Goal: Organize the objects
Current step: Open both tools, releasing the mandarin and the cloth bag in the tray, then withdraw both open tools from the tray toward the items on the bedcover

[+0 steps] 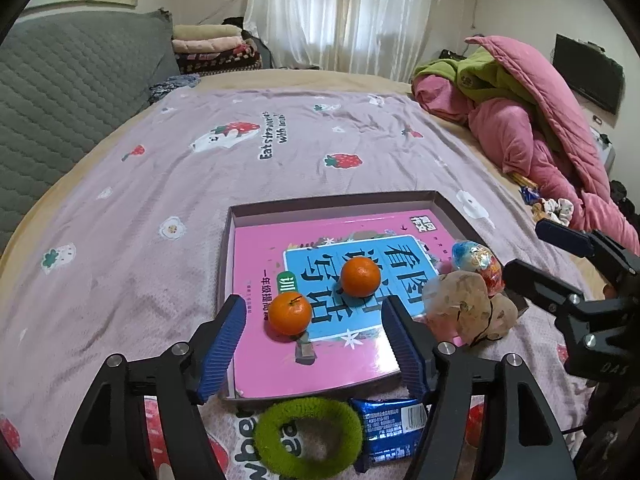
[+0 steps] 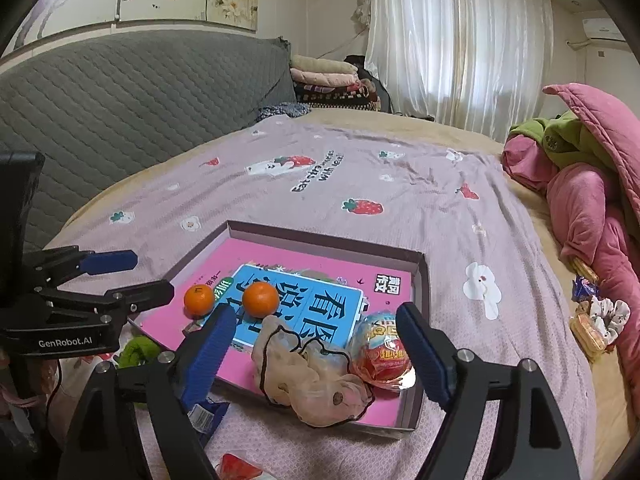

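Observation:
A shallow box tray point(image 1: 320, 199) point(image 2: 320, 240) lies on the strawberry-print bedsheet with a pink book point(image 1: 260, 252) point(image 2: 244, 258) inside. Two oranges point(image 1: 289, 314) point(image 1: 360, 277) point(image 2: 199, 300) point(image 2: 260, 299) rest on the book. My left gripper point(image 1: 316, 344) is open over the tray's near edge, with the nearer orange just ahead of its blue pads. My right gripper point(image 2: 316, 354) is open above a crumpled beige pouch point(image 2: 316, 380) point(image 1: 460, 308) and a foil toy egg point(image 2: 384, 350) point(image 1: 476, 262) at the tray's corner, its pads clear of both. Each gripper shows in the other view point(image 2: 154, 276) point(image 1: 522, 248).
A green scrunchie point(image 1: 308, 436) point(image 2: 138, 350) and a blue snack packet point(image 1: 392, 428) point(image 2: 204, 412) lie on the sheet beside the tray. Pink and green quilts point(image 1: 520, 120) are heaped at the right, with snacks point(image 2: 588, 328) below them. A grey padded headboard point(image 1: 60, 92) runs along the left.

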`<control>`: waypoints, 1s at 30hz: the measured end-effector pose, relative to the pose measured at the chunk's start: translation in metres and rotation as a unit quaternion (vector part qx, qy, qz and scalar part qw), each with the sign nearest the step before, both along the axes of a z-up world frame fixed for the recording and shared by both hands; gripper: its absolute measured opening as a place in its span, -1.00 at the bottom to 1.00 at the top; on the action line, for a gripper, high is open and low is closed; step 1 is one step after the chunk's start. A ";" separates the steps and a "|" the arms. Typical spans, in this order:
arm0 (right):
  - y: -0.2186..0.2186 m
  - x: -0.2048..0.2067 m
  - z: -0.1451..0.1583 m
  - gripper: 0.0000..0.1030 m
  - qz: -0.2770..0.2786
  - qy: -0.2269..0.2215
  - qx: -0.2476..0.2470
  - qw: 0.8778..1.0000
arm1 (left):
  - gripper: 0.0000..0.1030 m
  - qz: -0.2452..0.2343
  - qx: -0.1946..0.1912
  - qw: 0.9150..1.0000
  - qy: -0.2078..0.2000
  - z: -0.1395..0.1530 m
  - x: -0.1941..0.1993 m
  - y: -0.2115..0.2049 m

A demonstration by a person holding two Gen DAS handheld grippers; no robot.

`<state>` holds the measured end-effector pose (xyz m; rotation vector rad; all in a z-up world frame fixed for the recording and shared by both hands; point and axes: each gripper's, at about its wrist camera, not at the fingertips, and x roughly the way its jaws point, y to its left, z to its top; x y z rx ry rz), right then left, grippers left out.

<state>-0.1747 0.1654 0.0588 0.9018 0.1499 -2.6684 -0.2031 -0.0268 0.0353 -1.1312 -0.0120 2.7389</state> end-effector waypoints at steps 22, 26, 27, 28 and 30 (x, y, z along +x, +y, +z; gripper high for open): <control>-0.005 0.035 0.015 0.66 -0.007 0.046 -0.007 0.999 | 0.44 0.007 0.000 1.000 0.013 0.000 0.032 -0.012; -0.005 0.041 0.015 0.66 -0.004 0.049 -0.015 0.999 | 0.44 0.008 -0.002 1.000 0.014 0.000 0.036 -0.013; -0.005 0.043 0.015 0.66 -0.005 0.050 -0.018 0.999 | 0.44 0.010 -0.004 1.000 0.015 0.000 0.037 -0.012; -0.004 0.043 0.015 0.66 -0.004 0.051 -0.020 0.998 | 0.44 0.011 -0.005 1.000 0.017 0.000 0.038 -0.012; -0.005 0.046 0.015 0.66 -0.003 0.056 -0.019 0.998 | 0.44 0.012 -0.008 1.000 0.020 0.000 0.041 -0.010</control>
